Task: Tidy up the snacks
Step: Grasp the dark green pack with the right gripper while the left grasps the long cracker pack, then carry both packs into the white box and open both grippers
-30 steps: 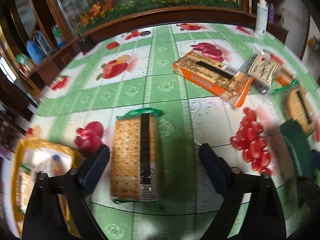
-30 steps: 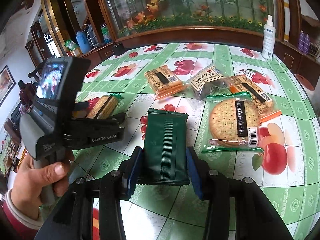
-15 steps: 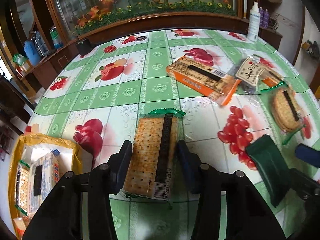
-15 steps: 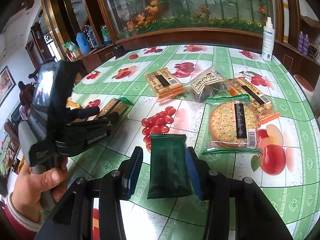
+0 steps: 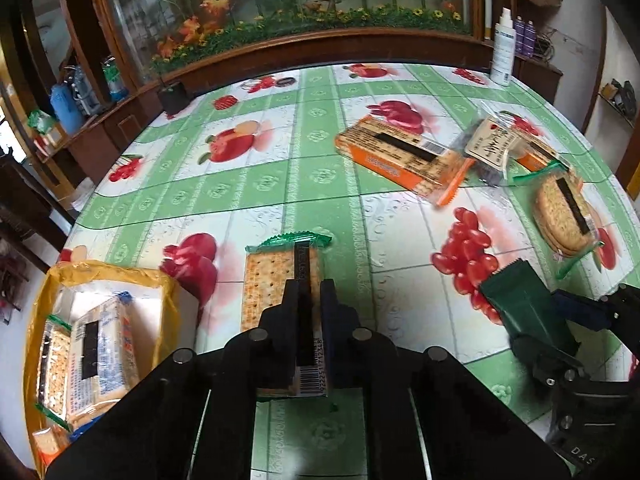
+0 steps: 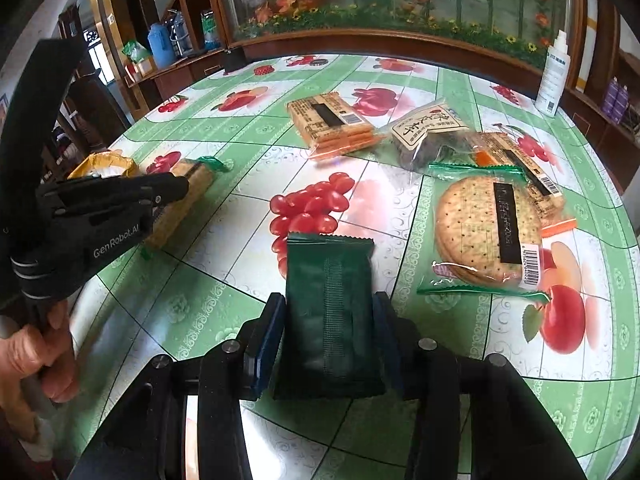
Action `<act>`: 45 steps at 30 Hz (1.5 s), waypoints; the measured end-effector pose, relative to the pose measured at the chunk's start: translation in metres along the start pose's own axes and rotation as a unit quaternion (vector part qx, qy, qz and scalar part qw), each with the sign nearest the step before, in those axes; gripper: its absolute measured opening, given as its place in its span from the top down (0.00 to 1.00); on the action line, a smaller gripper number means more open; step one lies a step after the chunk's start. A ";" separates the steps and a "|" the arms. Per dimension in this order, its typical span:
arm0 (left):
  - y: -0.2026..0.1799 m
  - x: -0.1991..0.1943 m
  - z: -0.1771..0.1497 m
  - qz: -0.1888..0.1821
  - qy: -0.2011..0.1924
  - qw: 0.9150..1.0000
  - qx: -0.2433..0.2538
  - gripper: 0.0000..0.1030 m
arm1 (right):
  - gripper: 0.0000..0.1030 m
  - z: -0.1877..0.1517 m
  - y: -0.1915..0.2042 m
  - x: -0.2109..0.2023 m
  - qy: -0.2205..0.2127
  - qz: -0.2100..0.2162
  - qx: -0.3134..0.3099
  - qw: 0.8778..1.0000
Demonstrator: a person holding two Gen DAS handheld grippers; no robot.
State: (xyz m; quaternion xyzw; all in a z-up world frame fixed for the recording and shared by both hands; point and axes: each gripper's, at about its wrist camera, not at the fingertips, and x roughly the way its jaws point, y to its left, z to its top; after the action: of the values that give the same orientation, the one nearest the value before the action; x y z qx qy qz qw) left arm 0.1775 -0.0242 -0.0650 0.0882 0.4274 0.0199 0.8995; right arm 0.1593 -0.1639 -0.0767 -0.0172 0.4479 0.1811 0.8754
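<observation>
The left tongs [image 5: 310, 312], wide apart a second ago, are now pinching the square cracker pack [image 5: 280, 280] edge-on above the counter [image 5: 256, 184]. The right tongs [image 6: 328, 332] are still clamping the dark green packet [image 6: 330, 312]. Both snacks look ready to go into the yellow-lined box [image 5: 60, 276] just left.

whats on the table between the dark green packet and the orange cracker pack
Only bare tablecloth with a printed cluster of red cherries lies between the dark green packet and the orange cracker pack; the right wrist view shows it.
</observation>
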 end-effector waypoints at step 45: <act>0.187 -0.116 -0.093 0.060 -0.073 0.978 -0.185 1.00 | 0.57 0.053 0.182 -0.034 -0.058 0.222 -0.095 0.969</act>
State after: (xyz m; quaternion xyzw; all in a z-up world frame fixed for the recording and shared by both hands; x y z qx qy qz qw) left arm 0.0396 0.1598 -0.0012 -0.0529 0.3436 0.1457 0.9263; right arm 0.1220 0.0059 0.0057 0.0097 0.3701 0.4132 0.8320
